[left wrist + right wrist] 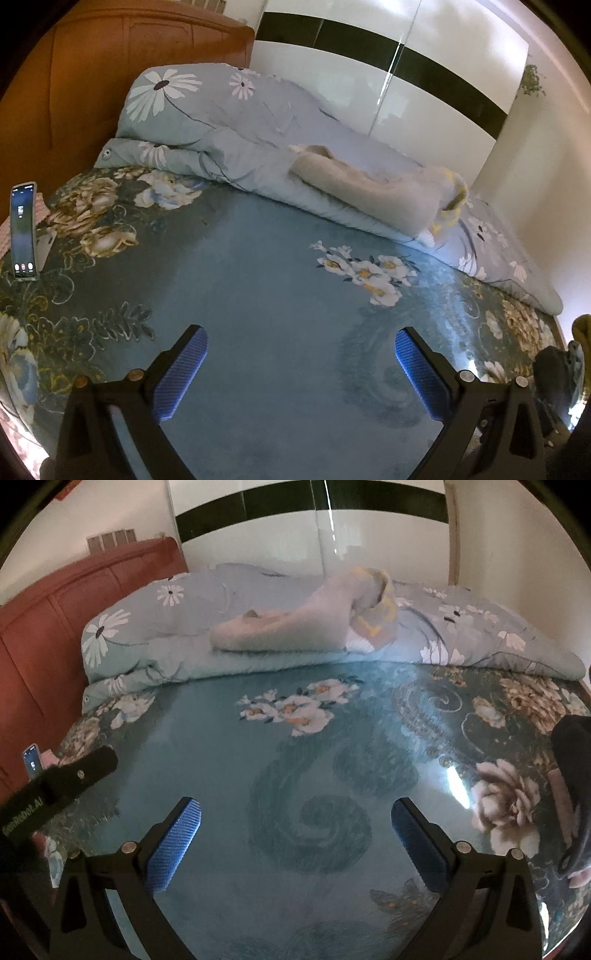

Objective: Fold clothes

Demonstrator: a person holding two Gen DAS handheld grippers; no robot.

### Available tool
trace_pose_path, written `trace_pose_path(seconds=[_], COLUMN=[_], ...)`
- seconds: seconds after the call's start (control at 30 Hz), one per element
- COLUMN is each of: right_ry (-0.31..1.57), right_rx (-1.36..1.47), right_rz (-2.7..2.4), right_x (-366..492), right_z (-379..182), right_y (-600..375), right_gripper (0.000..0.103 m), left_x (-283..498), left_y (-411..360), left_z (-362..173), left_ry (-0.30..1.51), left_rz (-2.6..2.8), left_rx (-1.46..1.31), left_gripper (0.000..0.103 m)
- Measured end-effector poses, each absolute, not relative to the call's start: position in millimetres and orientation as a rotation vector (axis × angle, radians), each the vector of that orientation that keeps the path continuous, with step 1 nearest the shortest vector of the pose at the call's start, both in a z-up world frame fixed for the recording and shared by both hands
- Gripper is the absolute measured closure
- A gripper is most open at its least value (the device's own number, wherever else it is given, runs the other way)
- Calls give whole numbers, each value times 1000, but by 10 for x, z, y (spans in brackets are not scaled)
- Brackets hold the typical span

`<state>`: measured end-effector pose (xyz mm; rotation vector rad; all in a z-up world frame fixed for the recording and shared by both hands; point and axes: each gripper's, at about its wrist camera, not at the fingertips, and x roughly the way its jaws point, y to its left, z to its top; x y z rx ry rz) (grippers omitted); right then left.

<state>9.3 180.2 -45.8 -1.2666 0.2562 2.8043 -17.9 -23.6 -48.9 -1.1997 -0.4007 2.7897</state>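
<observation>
A folded beige garment [373, 188] with a white and yellow piece [452, 201] at its right end lies on the rolled quilt at the far side of the bed. It also shows in the right wrist view [288, 627]. My left gripper [301, 341] is open and empty above the blue floral bedspread [258, 295]. My right gripper [295, 812] is open and empty above the same bedspread [236, 753]. A dark garment [574, 775] lies at the bed's right edge, also dimly seen in the left wrist view [554, 376].
A grey-blue daisy quilt [207, 122] is rolled along the far side. A phone [24, 230] stands at the left by the wooden headboard [92, 81]. A white wardrobe [406, 74] stands behind the bed. The left gripper's body [62, 779] shows at left.
</observation>
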Motion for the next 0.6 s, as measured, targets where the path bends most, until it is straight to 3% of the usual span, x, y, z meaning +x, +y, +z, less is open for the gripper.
trace_pose_path(seconds=[0.6], right_ry=[236], right_rx=[-1455], right_rz=[2694], right_x=[-401], right_z=[-1083], right_y=[1750], right_gripper=[0], left_x=[-635], left_y=[-284], left_z=[-1024], left_ry=[-433], left_rz=[2706], left_rx=[-1379], left_gripper=[0])
